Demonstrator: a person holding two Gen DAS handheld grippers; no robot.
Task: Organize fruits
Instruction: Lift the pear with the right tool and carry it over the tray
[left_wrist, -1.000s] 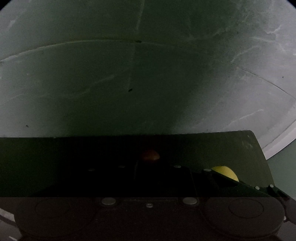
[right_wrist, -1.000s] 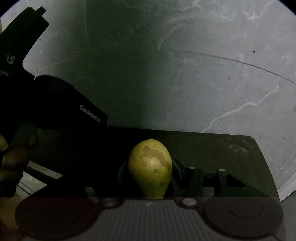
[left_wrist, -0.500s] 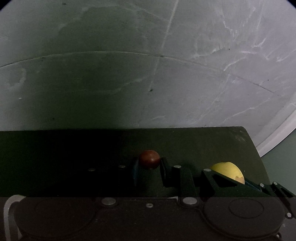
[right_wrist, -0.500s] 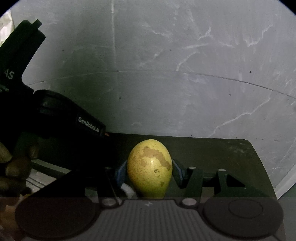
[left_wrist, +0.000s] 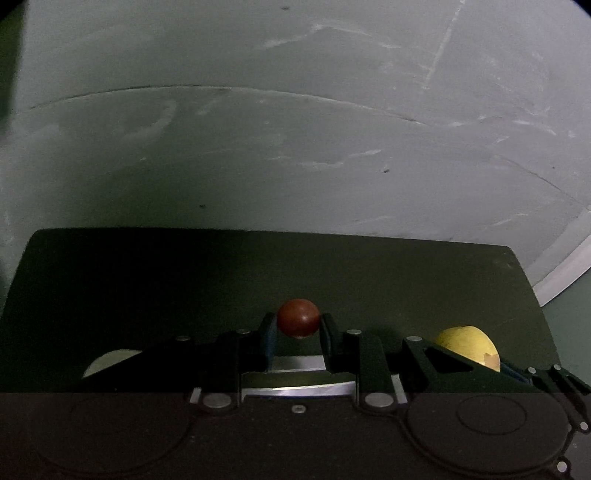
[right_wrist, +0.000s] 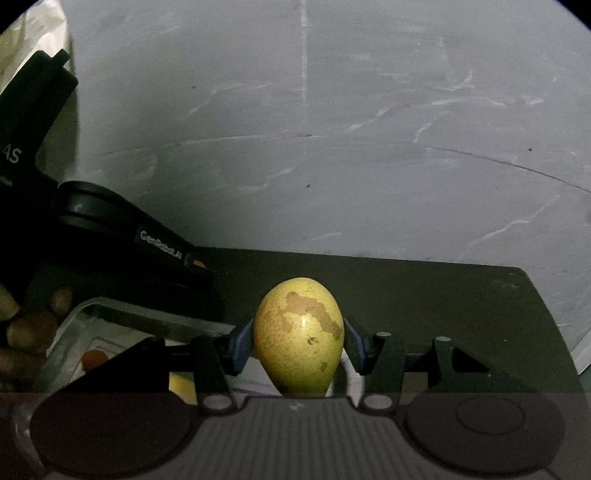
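With the left tongs (left_wrist: 297, 325) clamping a small round red fruit (left_wrist: 297, 318) and the right tongs (right_wrist: 298, 341) clamping a speckled yellow-green pear (right_wrist: 298, 338) above the dark desk (right_wrist: 443, 295), either smooth fruit could have slipped if grip loosened.

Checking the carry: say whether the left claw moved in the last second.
Yes. Against the dark mat, the left claw, shut on the red fruit, has swung left: the mat's left corner now shows.

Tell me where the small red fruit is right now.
In the left wrist view, the small red fruit sits clamped in the left gripper, above the dark mat, with the yellow pear to its right.
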